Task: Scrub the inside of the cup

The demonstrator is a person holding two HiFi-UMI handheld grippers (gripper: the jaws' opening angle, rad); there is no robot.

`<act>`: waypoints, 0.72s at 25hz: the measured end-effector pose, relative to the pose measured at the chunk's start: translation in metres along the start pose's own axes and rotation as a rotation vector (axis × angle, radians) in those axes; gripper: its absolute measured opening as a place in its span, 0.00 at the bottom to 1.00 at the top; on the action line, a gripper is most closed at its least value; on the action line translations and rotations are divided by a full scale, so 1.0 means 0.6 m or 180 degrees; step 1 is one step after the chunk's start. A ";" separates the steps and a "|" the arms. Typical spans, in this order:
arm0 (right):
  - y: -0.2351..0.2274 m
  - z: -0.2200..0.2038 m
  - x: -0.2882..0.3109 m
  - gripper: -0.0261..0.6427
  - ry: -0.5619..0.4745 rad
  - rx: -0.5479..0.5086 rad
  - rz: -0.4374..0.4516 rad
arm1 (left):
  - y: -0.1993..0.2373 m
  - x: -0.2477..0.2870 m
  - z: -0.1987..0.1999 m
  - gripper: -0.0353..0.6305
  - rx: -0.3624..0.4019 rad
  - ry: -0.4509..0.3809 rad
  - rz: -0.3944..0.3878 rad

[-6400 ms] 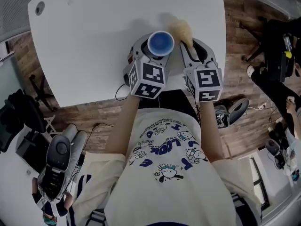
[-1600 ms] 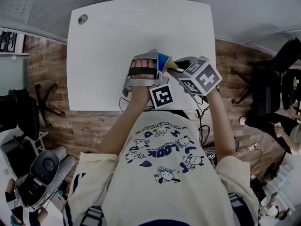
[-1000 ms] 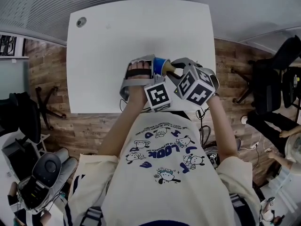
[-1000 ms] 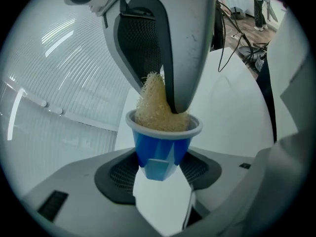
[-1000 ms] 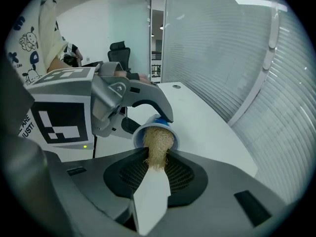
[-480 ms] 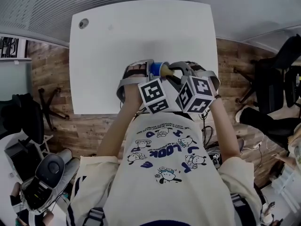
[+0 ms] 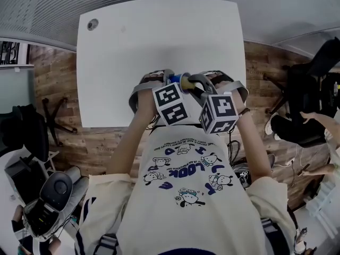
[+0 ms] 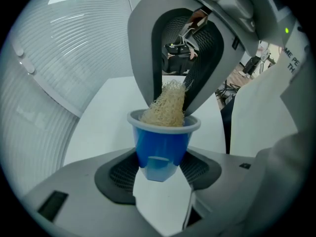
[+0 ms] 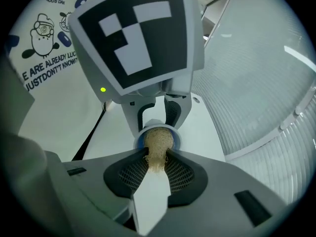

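A small blue cup (image 8: 163,144) with a white rim is clamped between the pads of my left gripper (image 8: 160,168), mouth turned toward the other gripper. A tan loofah scrubber (image 8: 166,108) is pushed into the cup's mouth. My right gripper (image 9: 157,163) is shut on the outer end of the scrubber (image 9: 157,146), and the cup's rim (image 9: 176,141) rings it. In the head view the cup (image 7: 173,79) and scrubber (image 7: 186,82) show between both grippers, above the near edge of the white table (image 7: 159,41). The inside of the cup is hidden by the scrubber.
A round grommet hole (image 7: 93,24) sits in the table's far left corner. Wooden floor surrounds the table. A black office chair (image 7: 313,73) stands at the right, and a grey device (image 7: 48,195) lies on the floor at the lower left.
Both grippers have rolled about the cup, so their marker cubes show other faces. The cup and left hand have drifted slightly left, toward the table's near edge. Both grips are unchanged.
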State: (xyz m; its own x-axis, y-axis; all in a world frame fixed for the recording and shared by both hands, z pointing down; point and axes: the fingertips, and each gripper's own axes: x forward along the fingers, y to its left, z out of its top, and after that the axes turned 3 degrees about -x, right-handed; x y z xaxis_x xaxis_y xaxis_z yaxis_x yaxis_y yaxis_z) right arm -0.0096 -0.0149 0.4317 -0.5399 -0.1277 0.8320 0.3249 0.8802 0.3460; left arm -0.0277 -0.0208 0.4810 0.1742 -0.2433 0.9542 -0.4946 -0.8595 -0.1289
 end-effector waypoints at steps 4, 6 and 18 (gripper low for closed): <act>0.009 0.001 -0.004 0.19 -0.0023 -0.0342 0.0013 | -0.017 0.000 0.002 0.49 -0.0068 -0.0059 -0.0307; 0.011 0.004 -0.005 0.19 -0.0011 -0.0550 -0.0025 | -0.022 -0.002 0.003 0.49 -0.0145 -0.0128 -0.0440; 0.033 0.006 -0.014 0.19 -0.0091 -0.1089 0.0019 | -0.070 -0.014 0.001 0.49 -0.0410 -0.0114 -0.1324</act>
State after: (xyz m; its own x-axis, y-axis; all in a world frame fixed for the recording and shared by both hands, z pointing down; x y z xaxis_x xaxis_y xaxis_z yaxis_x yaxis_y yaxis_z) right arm -0.0014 0.0052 0.4303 -0.5573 -0.1059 0.8235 0.5671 0.6759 0.4707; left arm -0.0078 0.0171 0.4783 0.4093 0.0944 0.9075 -0.4779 -0.8251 0.3014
